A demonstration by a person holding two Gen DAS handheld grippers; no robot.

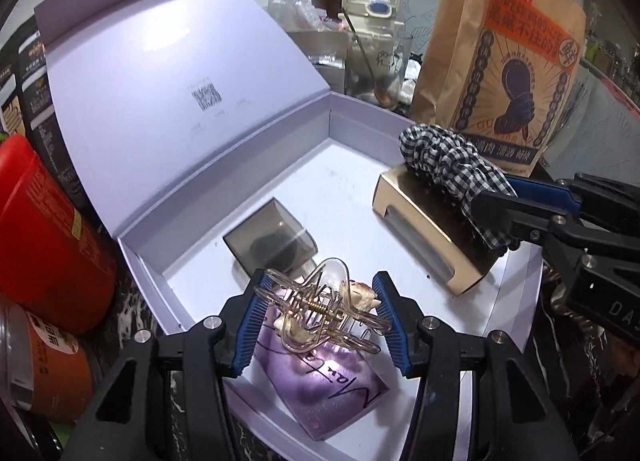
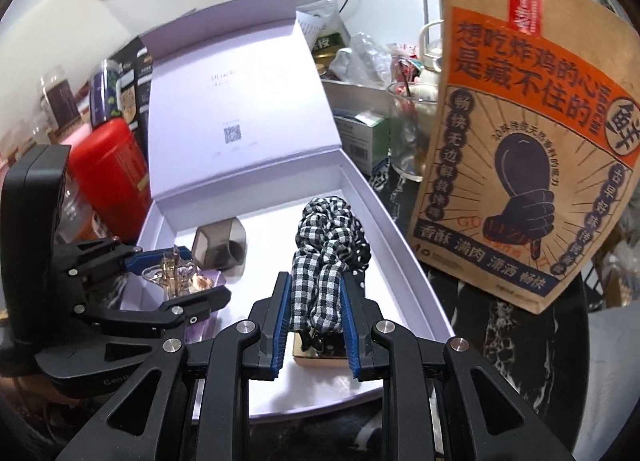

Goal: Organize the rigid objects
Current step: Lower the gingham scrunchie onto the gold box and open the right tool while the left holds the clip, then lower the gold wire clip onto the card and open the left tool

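Note:
An open lilac gift box holds a purple perfume bottle with a smoky grey cap and a gold block. My left gripper is shut on a clear and gold hair claw clip, just above the purple bottle. My right gripper is shut on a black-and-white checked scrunchie that lies over the gold block.
A brown paper food bag stands right of the box. Red tin, orange container and dark packets stand left. A glass with spoon, a kettle and small boxes crowd behind. The tabletop is dark marble.

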